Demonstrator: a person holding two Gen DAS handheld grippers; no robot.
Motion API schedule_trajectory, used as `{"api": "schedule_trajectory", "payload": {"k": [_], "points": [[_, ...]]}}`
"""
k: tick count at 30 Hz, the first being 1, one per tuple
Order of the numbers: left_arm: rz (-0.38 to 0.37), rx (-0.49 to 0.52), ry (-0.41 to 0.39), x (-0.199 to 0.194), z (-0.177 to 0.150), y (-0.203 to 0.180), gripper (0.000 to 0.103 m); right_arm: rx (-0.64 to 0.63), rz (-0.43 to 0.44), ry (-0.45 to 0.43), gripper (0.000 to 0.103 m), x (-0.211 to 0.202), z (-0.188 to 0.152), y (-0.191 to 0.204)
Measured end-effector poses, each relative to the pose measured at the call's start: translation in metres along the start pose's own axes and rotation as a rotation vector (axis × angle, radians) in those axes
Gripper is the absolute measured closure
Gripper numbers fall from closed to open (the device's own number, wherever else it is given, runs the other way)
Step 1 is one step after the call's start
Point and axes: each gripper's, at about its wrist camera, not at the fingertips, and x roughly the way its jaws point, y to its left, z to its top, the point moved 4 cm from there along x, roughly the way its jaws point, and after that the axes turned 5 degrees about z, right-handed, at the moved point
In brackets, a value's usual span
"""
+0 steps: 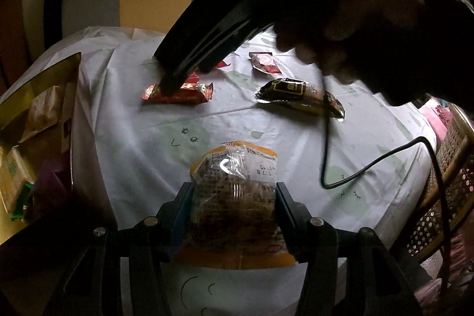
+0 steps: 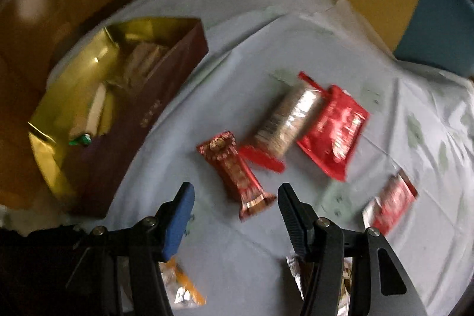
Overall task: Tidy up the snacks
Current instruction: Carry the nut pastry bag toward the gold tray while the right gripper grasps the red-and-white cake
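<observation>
The left gripper (image 1: 234, 191) was clamped on an orange-edged clear snack packet (image 1: 234, 185), its pads pressed against both sides of the wrapper, holding it just above the pale tablecloth (image 1: 133, 138). The right gripper (image 2: 236, 191) stood released with nothing between its jaws, poised over a red-and-gold bar (image 2: 237, 176) that lay flat on the cloth; in the left wrist view one fingertip appeared to sit right at that bar. The gold-lined box (image 2: 166, 85) with dark red walls sat at the table's left edge, some packets already inside. Beyond the bar lay a clear-wrapped roll of biscuits (image 2: 287, 120) just beside a red pouch (image 2: 334, 126), with a small red-and-white packet (image 2: 391, 197) off to the right and a black-and-gold bar (image 1: 299, 94) nearer the person's hand (image 1: 340, 28). To take the bar cleanly, the right jaws would likely need to straddle its narrow width near the middle, settle low, and close gently, since foil slips and crumples. The left packet could then go into the box's open space without catching the wall.
</observation>
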Motion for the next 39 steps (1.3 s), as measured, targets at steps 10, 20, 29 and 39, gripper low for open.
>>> {"api": "schedule_trajectory", "payload": {"k": [10, 20, 29, 39], "points": [[-0.008, -0.007, -0.006, 0.0, -0.002, 0.001, 0.047, -0.025, -0.044, 0.061, 0.078, 0.02, -0.015, 0.008], [0.013, 0.004, 0.022, 0.001, 0.001, -0.001, 0.048, 0.118, 0.036, 0.056, 0.078, -0.003, -0.094, -0.011], [-0.01, -0.013, -0.002, -0.034, 0.018, 0.006, 0.051, 0.157, 0.071, -0.001, 0.078, -0.009, -0.104, -0.023], [0.038, -0.298, -0.125, -0.091, 0.056, 0.097, 0.051, 0.123, 0.036, -0.001, 0.078, -0.009, -0.106, -0.014]]}}
